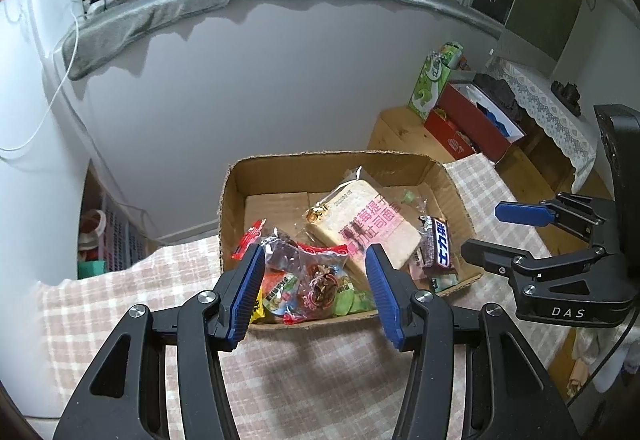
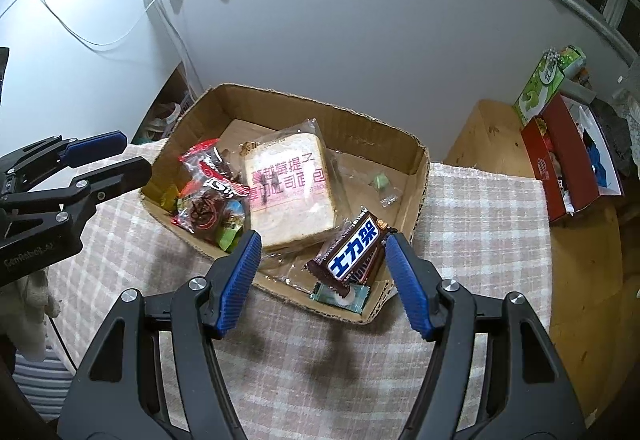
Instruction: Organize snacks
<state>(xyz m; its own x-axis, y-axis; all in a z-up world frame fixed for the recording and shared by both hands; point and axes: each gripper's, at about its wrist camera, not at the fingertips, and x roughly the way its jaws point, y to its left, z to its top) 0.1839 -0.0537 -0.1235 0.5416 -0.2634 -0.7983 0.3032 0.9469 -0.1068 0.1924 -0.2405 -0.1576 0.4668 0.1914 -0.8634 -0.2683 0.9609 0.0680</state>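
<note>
Both tongs hang empty above the near edge of a shallow brown cardboard box (image 2: 416, 176) that sits on a checked beige cloth (image 2: 480, 224). The left gripper (image 1: 316, 292) has its blue-padded jaws moderately apart with nothing between the pads; the right gripper (image 2: 324, 280) stands a little wider, likewise holding nothing.

All the snacks lie inside the box. Just beyond the right gripper's tips lies a brown chocolate bar with blue-and-white lettering (image 2: 352, 252), its long axis running diagonally from near the left pad up toward the right pad, one end propped on neighbouring wrappers. It looks light and fairly stiff, though the glossy wrapper is probably slippery; a pinch across its short width at mid-length seems safest. Beneath its near end sits a small pale green-and-white packet (image 2: 340, 294).

Further ahead, between the two tongs' lines of reach, a clear-wrapped slab of sliced bread with pink printing (image 2: 288, 192) lies flat, tilted slightly, its long side running away from the grippers. It should be soft and crushable, so a gentle hold on the loose film at the far top edge would likely spare the loaf.

Ahead of the left gripper is a heap of crinkly red and clear bags of small sweets (image 1: 308, 272), floppy and light, with no clear axis; a bunched wrapper corner looks the best purchase.
</note>
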